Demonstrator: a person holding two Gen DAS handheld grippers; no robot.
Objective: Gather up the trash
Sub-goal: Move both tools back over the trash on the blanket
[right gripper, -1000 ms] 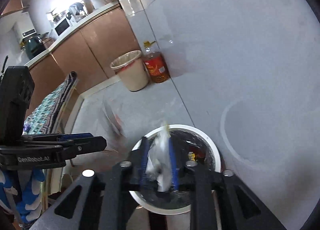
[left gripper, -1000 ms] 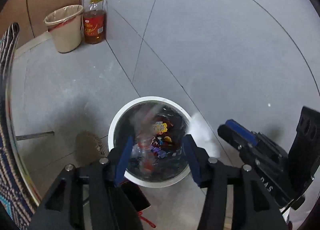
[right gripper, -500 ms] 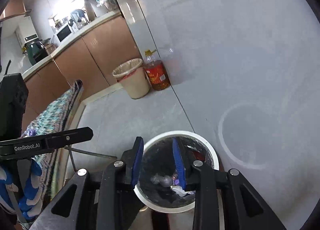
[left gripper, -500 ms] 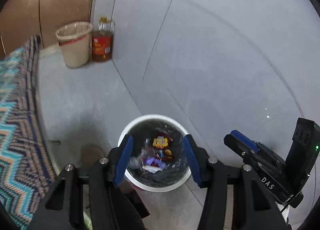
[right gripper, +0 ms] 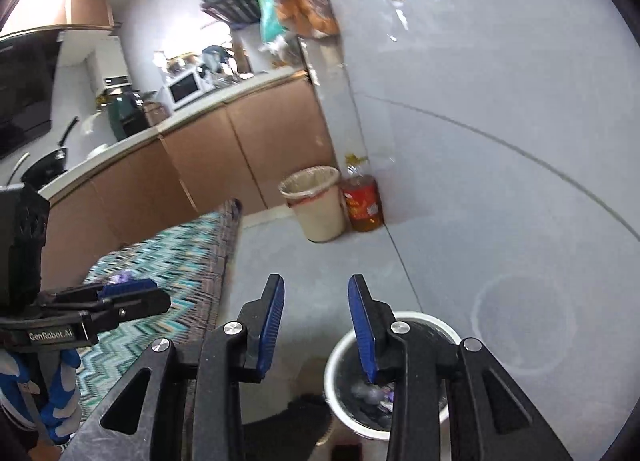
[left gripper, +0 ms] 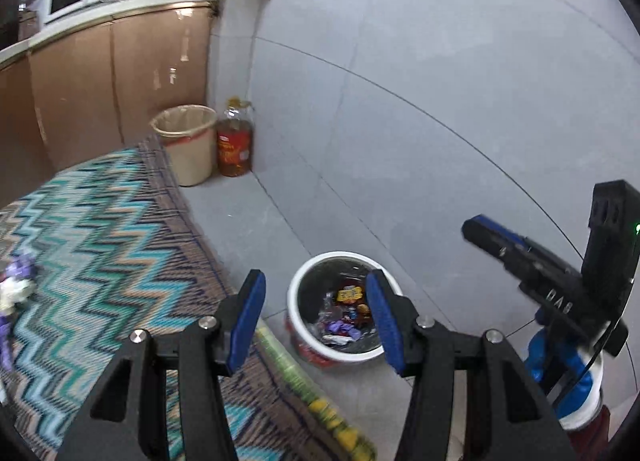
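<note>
Both the left hand-held gripper point(left gripper: 316, 321) and the right hand-held gripper point(right gripper: 316, 331) hang released and empty. The round white plastic bin point(left gripper: 298, 293) on the floor already holds wrappers; crumpled purple-and-white scraps point(left gripper: 16, 285) wait on the zigzag-patterned surface point(left gripper: 100, 229), so more collecting seems left.

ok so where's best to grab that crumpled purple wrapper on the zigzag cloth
Pinch the purple wrapper across its raised crumpled bunch, coming straight down from above with the left hand-held gripper, which is open. It lies loose on the flat zigzag cloth, offering no side edge.
</note>
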